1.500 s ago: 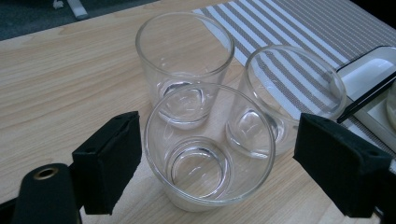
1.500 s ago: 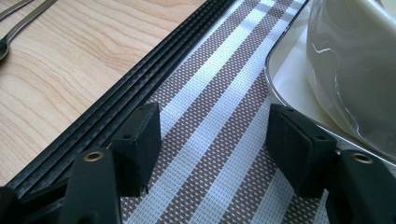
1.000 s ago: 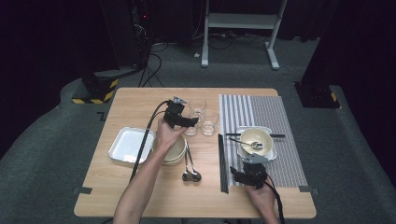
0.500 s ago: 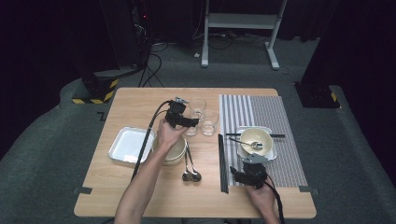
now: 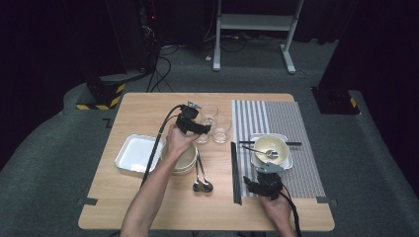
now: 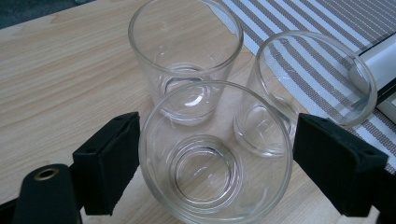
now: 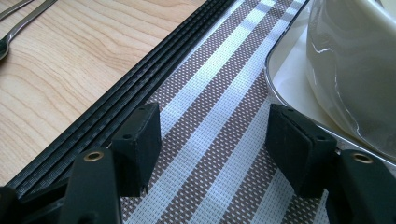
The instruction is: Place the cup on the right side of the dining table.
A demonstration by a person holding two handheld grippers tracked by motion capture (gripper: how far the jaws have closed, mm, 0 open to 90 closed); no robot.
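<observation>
High view: no change since a second ago — both hands still.
Left gripper [image 6: 212, 168]: fingers wide around nearest glass [image 6: 215, 154], not pressing — grasp pending.
Right gripper [image 7: 212, 140]: fingers apart, empty, over mat [image 7: 219, 140].

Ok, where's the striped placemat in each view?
High view: the placemat covers the right part of the table.
Left gripper view: top right corner.
Right gripper view: centre and bottom.
Shared landmark: the white tray lying on it.

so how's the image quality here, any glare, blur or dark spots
High view: the table is evenly lit, the room behind is almost black, the picture is soft. Left gripper view: sharp, with faint reflections on the nearest glass. Right gripper view: the placemat is crisp, and the bowl shows a bright highlight.
</observation>
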